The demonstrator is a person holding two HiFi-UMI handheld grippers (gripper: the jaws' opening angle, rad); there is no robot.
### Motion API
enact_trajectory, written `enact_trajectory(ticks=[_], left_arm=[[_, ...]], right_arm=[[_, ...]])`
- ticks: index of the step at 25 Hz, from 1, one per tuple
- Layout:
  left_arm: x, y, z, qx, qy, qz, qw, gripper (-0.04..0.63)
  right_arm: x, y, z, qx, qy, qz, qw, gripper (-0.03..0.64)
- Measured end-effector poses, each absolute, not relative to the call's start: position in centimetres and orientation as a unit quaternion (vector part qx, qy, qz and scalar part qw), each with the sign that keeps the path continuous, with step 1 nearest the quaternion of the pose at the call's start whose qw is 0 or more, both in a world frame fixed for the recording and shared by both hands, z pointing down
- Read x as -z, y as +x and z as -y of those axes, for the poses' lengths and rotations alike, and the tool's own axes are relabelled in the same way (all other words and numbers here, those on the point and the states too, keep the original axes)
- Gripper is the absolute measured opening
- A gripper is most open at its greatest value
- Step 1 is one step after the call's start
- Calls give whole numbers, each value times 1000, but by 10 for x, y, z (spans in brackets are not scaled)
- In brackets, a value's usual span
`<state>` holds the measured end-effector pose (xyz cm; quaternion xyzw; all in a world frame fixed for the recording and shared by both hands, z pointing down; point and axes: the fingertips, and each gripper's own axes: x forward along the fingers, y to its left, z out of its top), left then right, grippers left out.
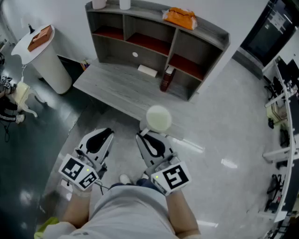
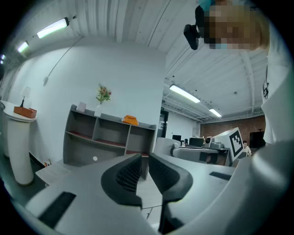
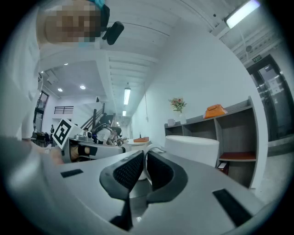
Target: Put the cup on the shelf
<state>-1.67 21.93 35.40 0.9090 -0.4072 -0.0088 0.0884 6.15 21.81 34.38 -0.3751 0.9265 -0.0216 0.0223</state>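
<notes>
1. Finds two handheld grippers side by side low in the head view, both pointed toward the shelf (image 1: 145, 10).
2. Reads the left gripper (image 1: 103, 133) as all but closed. Shows only a thin slit between the pads (image 2: 131, 172) in the left gripper view, with nothing caught in it.
3. Reads the right gripper (image 1: 144, 134) as clamped on the thin handle (image 3: 155, 148) of the white cup (image 1: 159, 119), with the pads pressed in on either side of the loop.
4. Places the cup upright, mouth up, just ahead of the right gripper's jaws. Sits near the front edge of the grey platform (image 1: 117, 88) in the head view, with pale floor (image 1: 224, 130) to its right, well apart from the shelf.
5. Records the shelf as grey, with three open compartments and reddish compartment floors. Stands at the back of the platform against a white wall.
6. Logs an orange item (image 1: 180, 17) on the shelf top toward the right end, and two white items (image 1: 99, 3) toward the left end, cut off by the picture's edge.
7. Logs a brown bottle (image 1: 167, 79) upright on the platform, before the divider between the middle and right compartments. Also logs a flat white piece (image 1: 148, 70) lying near it, to the left.
8. Logs a white pedestal (image 1: 46, 60) left of the platform, with a brown box (image 1: 39, 38) on top.
</notes>
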Motion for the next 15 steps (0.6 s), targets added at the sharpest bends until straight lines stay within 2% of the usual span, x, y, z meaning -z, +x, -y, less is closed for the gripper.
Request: enact_trajectory(ticks=[15], left_arm=[[-366, 57, -210, -20, 902, 424, 82, 43]], right_arm=[[-344, 133, -208, 0, -351, -936, 42, 37]])
